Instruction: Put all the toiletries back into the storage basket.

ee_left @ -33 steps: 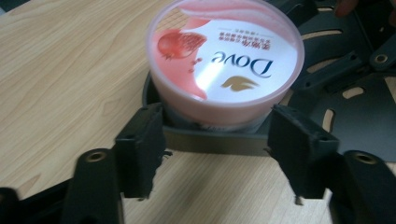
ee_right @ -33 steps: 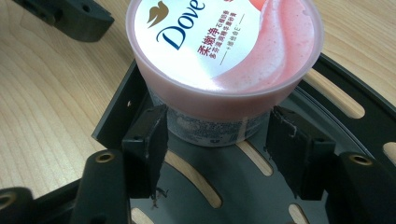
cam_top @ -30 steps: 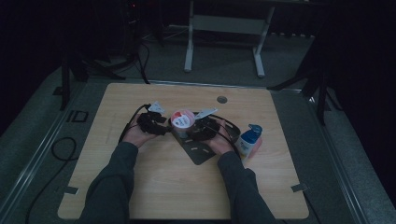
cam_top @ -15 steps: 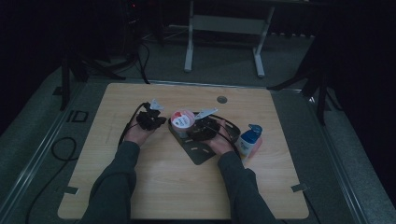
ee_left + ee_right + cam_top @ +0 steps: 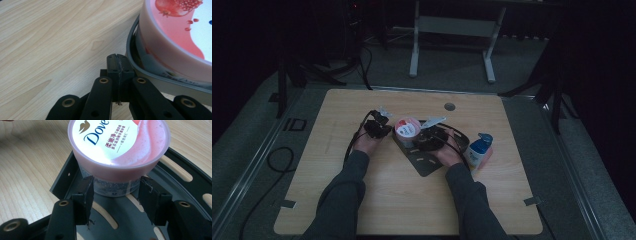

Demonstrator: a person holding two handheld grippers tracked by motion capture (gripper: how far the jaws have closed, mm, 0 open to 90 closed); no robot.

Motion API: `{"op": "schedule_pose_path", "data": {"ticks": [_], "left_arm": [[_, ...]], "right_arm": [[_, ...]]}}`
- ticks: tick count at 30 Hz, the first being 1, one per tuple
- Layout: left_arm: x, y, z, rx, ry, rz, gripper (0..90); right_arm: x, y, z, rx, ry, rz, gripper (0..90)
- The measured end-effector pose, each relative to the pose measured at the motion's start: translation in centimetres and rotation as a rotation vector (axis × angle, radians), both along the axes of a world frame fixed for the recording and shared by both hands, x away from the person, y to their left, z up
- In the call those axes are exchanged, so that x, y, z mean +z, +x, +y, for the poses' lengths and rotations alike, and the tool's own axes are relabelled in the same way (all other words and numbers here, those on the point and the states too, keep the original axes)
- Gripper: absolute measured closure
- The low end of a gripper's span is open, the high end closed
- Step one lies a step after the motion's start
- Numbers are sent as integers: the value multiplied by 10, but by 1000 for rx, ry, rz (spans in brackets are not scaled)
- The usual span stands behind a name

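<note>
Dove jar [image 5: 117, 152] sits between the right claw's [image 5: 115, 192] wide-open jaws.

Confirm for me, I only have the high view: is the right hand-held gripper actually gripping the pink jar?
Observer: Its jaws straddle the pink jar near its base, open; whether the pads touch it isn't clear in the right gripper view.
Operator: What's the jar sitting on?
Observer: A dark slotted plate; the jar stands at its corner.
Operator: Left hand-held gripper?
Observer: The left hand-held gripper is shut on nothing, tips beside the plate's rim, just short of the jar.
Operator: Label?
Observer: Lid reads Dove, with pomegranate art.
</note>
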State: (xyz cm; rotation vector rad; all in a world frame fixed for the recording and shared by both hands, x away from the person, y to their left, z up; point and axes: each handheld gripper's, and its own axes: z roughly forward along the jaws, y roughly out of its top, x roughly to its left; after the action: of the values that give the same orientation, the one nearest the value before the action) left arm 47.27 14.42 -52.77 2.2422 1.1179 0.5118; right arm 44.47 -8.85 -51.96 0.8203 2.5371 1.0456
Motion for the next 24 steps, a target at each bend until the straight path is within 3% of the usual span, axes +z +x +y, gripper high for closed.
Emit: {"op": "schedule_pose_path", "data": {"ticks": [4, 8, 11, 14, 17, 24], "left_arm": [[1, 2, -2, 6, 5, 0, 897], [2, 2, -3, 3, 12, 1, 897], [1, 3, -2, 7, -2, 5, 898], [1, 3, -2, 4, -3, 7, 898], [0, 3, -1, 4, -16, 11, 899], [0, 2, 1, -14, -35, 19, 900]], "right_arm": [[0, -4, -1, -24, -8, -14, 530], [-2, -7, -3, -52, -23, -32, 714], [-2, -7, -5, -64, -19, -29, 798], [-1, -5, -4, -107, -47, -43, 889], [0, -1, -3, -141, -37, -41, 898], [-1, 0, -2, -137, -41, -42, 900]]}}
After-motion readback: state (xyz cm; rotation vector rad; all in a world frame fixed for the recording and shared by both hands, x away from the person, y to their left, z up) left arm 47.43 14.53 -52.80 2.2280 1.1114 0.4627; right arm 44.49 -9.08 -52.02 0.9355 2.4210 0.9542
